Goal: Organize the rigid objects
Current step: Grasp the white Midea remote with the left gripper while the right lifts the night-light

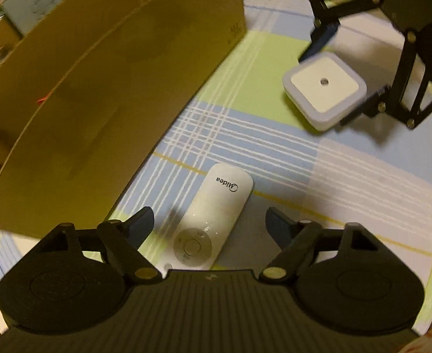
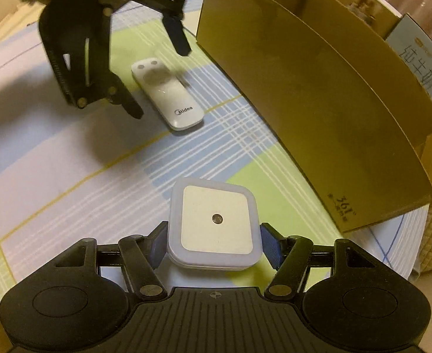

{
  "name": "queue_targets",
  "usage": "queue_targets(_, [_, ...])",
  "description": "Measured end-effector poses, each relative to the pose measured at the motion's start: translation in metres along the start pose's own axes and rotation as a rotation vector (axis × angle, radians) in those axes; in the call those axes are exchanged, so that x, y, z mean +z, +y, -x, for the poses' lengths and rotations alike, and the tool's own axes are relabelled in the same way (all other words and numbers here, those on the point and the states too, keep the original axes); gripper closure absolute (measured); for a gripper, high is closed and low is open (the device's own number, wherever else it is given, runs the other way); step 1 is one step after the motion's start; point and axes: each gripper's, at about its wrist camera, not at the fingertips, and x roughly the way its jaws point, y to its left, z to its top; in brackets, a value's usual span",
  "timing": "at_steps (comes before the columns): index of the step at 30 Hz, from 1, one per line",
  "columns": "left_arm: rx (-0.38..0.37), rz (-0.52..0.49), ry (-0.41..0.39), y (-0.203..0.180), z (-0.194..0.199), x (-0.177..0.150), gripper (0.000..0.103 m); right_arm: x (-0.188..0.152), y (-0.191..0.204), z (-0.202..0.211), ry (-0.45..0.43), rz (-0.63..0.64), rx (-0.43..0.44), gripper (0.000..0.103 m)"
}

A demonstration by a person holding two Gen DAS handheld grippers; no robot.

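Note:
A white Midea remote (image 1: 216,209) lies flat on the plaid cloth. My left gripper (image 1: 210,220) hangs over its button end, open, one blue pad on each side and neither touching it. The right wrist view shows the same remote (image 2: 168,97) between the left gripper's (image 2: 158,79) spread fingers. A white square night light (image 2: 216,223) with a small sensor dot in its middle sits between the pads of my right gripper (image 2: 214,244), which is shut on it. In the left wrist view the night light (image 1: 324,91) appears held just above the cloth by the right gripper (image 1: 333,79).
An open tan cardboard box (image 1: 113,103) stands beside the remote, its long wall (image 2: 318,103) close to both grippers. A light blue printed carton (image 2: 421,58) sits behind it. The plaid cloth (image 1: 274,153) covers the surface and ends at a curved edge on the right.

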Motion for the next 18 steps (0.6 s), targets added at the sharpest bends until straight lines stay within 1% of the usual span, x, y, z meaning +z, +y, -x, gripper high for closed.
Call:
queue_targets(1, [-0.003,-0.013,0.009,0.001,-0.003,0.001,0.027,0.001,0.0,0.0,0.002,0.004,-0.002,0.041])
queue_targets(2, [-0.008,-0.016,0.015,0.002,-0.005,0.001,0.03,0.002,-0.002,-0.001,0.003,0.004,-0.002,0.041])
queue_targets(3, [-0.018,-0.014,0.023,0.005,-0.007,0.001,0.033,0.002,-0.003,0.0,0.003,0.002,-0.001,0.041])
queue_targets(8, [-0.049,-0.014,0.068,0.012,-0.018,0.002,0.041,0.003,-0.004,0.0,0.003,-0.012,0.01,0.041])
queue_targets(9, [-0.062,-0.007,0.064,0.013,-0.018,0.002,0.047,0.003,-0.004,0.0,0.004,-0.014,0.012,0.041])
queue_targets(10, [-0.073,0.004,0.069,0.015,-0.019,0.004,0.05,0.003,-0.004,0.0,0.004,-0.015,0.014,0.041])
queue_targets(11, [-0.083,0.02,0.075,0.016,-0.019,0.004,0.056,0.003,-0.003,-0.001,0.004,-0.015,0.015,0.041])
queue_targets(13, [-0.081,0.037,0.09,0.016,-0.021,0.005,0.058,0.004,-0.002,-0.001,0.004,-0.016,0.014,0.041])
queue_targets(15, [-0.075,0.091,0.111,0.016,-0.02,0.005,0.063,0.004,-0.001,-0.001,0.002,-0.024,0.015,0.041])
queue_targets(18, [-0.063,0.256,0.143,0.019,-0.015,0.002,0.067,0.005,-0.001,0.0,-0.004,-0.053,0.022,0.041])
